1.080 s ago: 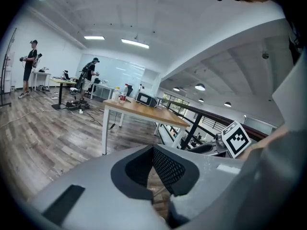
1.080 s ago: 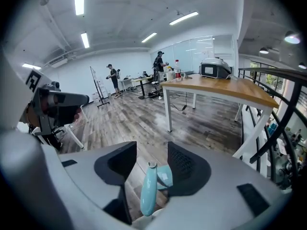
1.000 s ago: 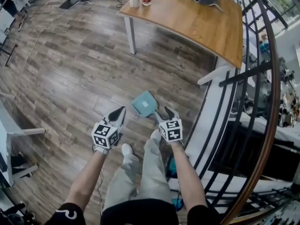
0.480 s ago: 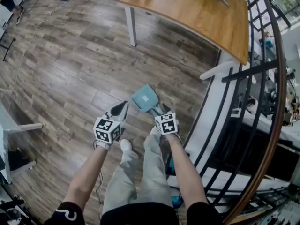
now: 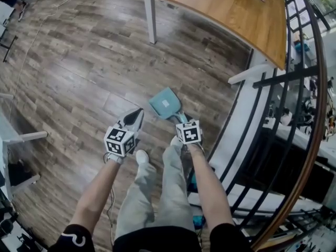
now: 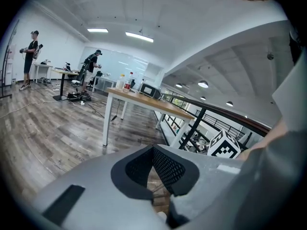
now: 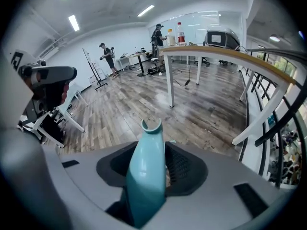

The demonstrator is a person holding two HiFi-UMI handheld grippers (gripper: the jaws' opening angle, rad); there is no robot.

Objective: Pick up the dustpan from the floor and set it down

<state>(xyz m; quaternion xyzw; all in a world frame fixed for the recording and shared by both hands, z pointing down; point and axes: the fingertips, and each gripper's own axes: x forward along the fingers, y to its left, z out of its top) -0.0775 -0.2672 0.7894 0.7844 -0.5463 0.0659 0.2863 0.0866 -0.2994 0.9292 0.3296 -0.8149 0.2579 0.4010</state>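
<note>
Pale teal all over the dustpan (image 5: 164, 103), one small white patch on its pan ahead of the jaws, teal handle between the just-closing jaws of the right gripper (image 5: 181, 119). Light grey shells on that and the left gripper (image 5: 135, 117), black meshed pads (image 7: 181, 166) inside, black-and-white square markers behind the jaws. Grey-brown streaked planks across the floor (image 5: 79, 72) beneath both jaws. Honey-orange wood for the tabletop (image 5: 231, 14) far ahead of them, over white legs (image 5: 151, 20). Black for the railing (image 5: 311, 77) right of the right jaws.
</note>
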